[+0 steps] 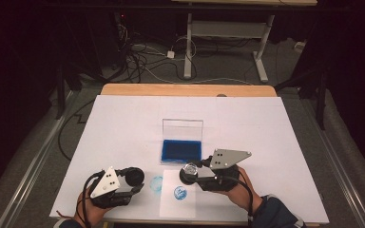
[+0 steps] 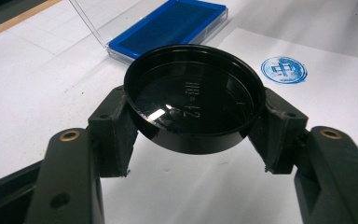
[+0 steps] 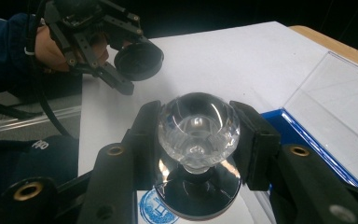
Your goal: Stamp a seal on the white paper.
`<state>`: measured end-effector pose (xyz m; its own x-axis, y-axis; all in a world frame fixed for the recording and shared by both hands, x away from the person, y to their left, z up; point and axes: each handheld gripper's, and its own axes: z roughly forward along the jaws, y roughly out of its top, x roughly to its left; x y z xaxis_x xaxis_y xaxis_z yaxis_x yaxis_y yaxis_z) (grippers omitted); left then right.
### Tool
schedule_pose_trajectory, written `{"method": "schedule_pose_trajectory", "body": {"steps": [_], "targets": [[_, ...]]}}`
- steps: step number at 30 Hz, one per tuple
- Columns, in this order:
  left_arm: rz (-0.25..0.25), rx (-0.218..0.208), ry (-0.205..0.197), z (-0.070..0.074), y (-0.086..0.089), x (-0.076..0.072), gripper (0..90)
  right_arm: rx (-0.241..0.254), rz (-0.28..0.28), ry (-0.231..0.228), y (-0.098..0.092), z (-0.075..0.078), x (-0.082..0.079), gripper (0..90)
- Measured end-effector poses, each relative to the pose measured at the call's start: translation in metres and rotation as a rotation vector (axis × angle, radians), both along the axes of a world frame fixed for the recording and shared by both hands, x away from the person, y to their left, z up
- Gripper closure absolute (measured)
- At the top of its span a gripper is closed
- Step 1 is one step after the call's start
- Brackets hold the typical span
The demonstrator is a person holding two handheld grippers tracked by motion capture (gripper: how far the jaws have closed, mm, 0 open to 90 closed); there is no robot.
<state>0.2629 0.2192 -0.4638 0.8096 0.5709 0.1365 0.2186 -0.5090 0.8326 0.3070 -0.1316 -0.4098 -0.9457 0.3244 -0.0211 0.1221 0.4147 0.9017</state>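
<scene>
We look down from above the table's (image 1: 123, 114) near edge; our gripper cameras sit close over it, sharing the ink pad (image 1: 181, 151).

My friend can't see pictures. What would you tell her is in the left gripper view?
Two black jaws hold a round black cap by its sides, hollow side up, above a white table. Behind it lies an open blue ink pad with a clear lid, and to the right a white paper bears a round blue stamp mark.
</scene>
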Motion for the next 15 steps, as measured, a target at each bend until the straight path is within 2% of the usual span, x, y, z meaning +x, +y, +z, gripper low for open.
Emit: {"method": "schedule_pose_trajectory", "body": {"steps": [15], "targets": [[-0.019,0.006,0.006,-0.0019,-0.0035,0.001,36.7,0.015,-0.004,-0.004,-0.0048,0.0066,-0.0007,57.1]]}}
